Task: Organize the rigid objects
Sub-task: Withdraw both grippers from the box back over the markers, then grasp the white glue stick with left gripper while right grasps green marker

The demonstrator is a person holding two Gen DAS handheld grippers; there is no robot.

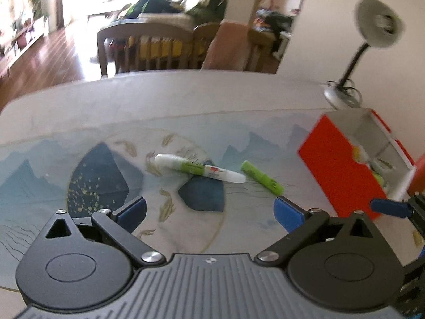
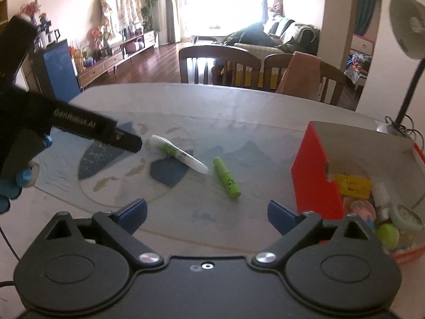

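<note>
Fingers: left gripper and right gripper both spread wide, nothing held. White-and-green pen and green tube lie on table mat, beside red box. Each is best straddled crosswise at mid-length, then lowered into the box.

A pale table carries a printed mat showing blue mountains. On the mat lie a white-and-green pen and, just beside it at four o'clock, a green tube. At three o'clock stands a red box; a lamp base sits at one o'clock.
</note>
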